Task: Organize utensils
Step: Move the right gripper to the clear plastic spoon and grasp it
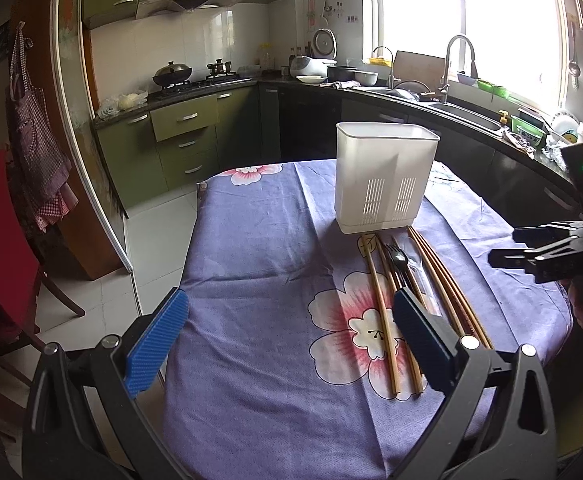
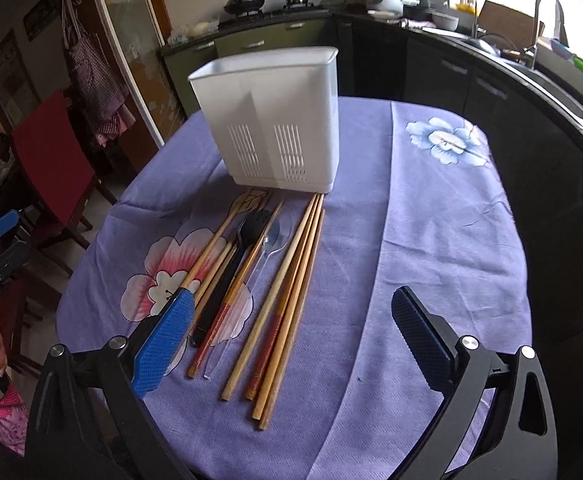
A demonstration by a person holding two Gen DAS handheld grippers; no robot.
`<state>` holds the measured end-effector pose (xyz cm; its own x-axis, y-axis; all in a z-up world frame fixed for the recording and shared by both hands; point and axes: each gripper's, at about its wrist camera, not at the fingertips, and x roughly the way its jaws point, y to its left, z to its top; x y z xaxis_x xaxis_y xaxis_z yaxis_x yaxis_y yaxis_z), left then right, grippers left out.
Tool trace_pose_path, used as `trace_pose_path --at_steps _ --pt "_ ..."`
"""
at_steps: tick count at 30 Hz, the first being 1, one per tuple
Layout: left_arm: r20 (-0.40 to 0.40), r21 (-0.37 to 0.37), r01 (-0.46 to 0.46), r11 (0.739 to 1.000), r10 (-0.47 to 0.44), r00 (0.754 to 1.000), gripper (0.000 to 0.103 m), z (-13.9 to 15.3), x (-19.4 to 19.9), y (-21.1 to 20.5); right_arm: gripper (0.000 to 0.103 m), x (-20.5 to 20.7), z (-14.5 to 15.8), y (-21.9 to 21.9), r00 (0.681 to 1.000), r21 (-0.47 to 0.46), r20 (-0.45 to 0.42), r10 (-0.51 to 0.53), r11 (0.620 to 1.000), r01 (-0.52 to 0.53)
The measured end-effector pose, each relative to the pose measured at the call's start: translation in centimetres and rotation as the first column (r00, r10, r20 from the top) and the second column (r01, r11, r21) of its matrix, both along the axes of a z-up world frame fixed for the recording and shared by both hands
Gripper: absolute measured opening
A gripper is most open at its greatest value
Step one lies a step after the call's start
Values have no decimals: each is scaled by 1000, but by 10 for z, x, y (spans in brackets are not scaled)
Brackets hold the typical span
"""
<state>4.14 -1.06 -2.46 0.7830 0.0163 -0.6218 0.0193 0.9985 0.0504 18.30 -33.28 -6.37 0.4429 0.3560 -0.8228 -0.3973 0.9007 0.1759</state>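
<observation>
Both claws are hanging wide and gripping nothing: your left claw and right claw are hovering over the table's near edge. Chopsticks, a black fork and a clear spoon are lying parallel, long axes pointing toward the white utensil holder, which is standing upright just beyond them; its contents are hidden. Kitchen counters are running behind.
</observation>
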Motion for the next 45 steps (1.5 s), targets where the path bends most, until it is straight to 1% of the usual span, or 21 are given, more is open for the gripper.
trace_pose_path --at_steps 1,3,4,5,6,7,9,10,11,12,16,19,21,24,32,33,36,39,40,42,45 --pt "-3 3 -1 1000 1 1000 97 0 0 1 81 10 -7 6 999 -1 -36 5 1000 -5" --pt "-8 7 -4 1000 4 1000 97 -2 2 2 67 28 -20 17 994 3 -111 17 1000 -16" --pt "-10 6 -4 1000 4 1000 97 -2 3 3 65 35 -27 21 989 2 -144 17 1000 -17" --pt "-12 5 -4 1000 4 1000 97 -3 4 4 60 42 -32 24 986 -5 -167 7 1000 -8" --pt "-14 5 -4 1000 4 1000 97 -3 5 6 53 46 -36 27 984 -14 -178 0 1000 -3" --pt "-15 5 -5 1000 5 1000 97 -4 5 7 49 49 -38 31 983 -26 -184 -3 1000 -2" --pt "-18 3 -3 1000 3 1000 97 -5 7 9 34 54 -43 37 981 -40 -195 -11 999 3" --pt "-18 2 -2 1000 2 1000 97 -6 7 9 31 56 -44 40 980 -42 -199 -9 999 1" --pt "-19 1 -2 1000 2 1000 97 -6 8 10 25 57 -45 43 979 -45 -206 -8 999 -1" --pt "-20 -1 -1 1000 1 1000 97 -7 9 10 22 58 -46 46 977 -54 -213 -8 999 -4" --pt "-22 -6 6 1000 -6 1000 97 -9 9 12 22 67 -58 56 962 -73 -272 -21 997 1" --pt "-17 -6 9 1000 -9 1000 97 -9 7 14 22 72 -65 61 957 -102 -288 -35 995 6" --pt "-13 -6 6 1000 -6 1000 97 -9 6 16 16 73 -67 66 956 -111 -291 -34 994 2" --pt "-10 -15 1 1000 -2 1000 97 -9 6 20 13 77 -70 76 956 -130 -290 -37 991 -1" --pt "-10 -12 7 1000 -7 1000 97 -9 5 23 14 83 -73 84 947 -183 -317 -53 983 -6" --pt "-10 -11 9 1000 -10 1000 97 -8 5 22 15 84 -76 86 944 -198 -327 -54 980 -12" --pt "-9 -1 21 1000 -21 1000 97 -8 7 17 15 88 -78 93 942 -217 -333 -49 976 -26" --pt "-8 5 34 999 -33 999 97 -6 8 12 11 90 -78 97 953 -238 -299 -54 971 -20" --pt "-9 5 36 999 -36 999 97 -6 9 9 11 91 -78 96 954 -222 -297 -49 975 -19" --pt "-13 5 43 999 -43 999 97 -5 13 5 10 93 -74 92 955 -158 -294 -40 987 -7" --pt "-25 3 55 998 -55 998 97 -4 23 -6 10 98 -57 85 970 -98 -240 -41 995 17"
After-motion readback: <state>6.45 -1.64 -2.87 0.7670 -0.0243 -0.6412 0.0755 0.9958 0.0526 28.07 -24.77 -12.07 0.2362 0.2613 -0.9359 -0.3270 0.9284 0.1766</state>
